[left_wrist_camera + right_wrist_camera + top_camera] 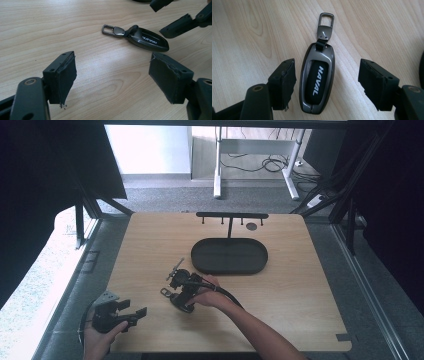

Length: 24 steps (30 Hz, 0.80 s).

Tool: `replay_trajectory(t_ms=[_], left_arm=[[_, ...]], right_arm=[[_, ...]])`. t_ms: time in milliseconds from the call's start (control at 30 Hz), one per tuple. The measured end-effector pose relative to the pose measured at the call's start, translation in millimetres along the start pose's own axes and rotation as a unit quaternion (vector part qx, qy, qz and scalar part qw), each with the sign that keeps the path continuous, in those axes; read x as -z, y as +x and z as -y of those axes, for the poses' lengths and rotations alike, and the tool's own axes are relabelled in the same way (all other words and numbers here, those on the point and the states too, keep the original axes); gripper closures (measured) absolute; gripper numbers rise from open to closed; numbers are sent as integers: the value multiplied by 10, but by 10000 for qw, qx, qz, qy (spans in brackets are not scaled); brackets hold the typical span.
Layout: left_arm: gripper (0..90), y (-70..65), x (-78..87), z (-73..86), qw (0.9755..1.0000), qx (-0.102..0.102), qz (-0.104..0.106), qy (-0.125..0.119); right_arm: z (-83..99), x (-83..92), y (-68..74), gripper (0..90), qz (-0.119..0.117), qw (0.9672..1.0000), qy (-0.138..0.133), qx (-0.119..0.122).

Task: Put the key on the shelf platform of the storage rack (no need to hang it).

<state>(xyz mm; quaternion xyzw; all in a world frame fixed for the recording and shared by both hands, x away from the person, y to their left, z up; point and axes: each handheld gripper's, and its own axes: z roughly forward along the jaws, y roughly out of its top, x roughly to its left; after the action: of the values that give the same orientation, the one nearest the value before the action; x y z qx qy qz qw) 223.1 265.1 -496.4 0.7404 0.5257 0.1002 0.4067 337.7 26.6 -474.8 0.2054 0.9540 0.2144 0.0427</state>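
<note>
My right gripper (pixel 327 82) hangs with jaws spread around the glossy grey-and-black oval car key fob with metal clip (pixel 317 77), flat on the wooden table (pixel 249 32). It looks light, rigid and slippery; I'd pinch its long sides mid-body. My left gripper (pixel 112 75) gapes empty nearby.
</note>
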Motion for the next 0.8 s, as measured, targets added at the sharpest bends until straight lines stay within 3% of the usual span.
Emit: replay_trajectory(t_ms=[800], left_arm=[[223, -2, -4, 2, 10000, -6, 7, 18]], right_arm=[[-23, -351, -4, 291, 3, 9994, 349, -64]])
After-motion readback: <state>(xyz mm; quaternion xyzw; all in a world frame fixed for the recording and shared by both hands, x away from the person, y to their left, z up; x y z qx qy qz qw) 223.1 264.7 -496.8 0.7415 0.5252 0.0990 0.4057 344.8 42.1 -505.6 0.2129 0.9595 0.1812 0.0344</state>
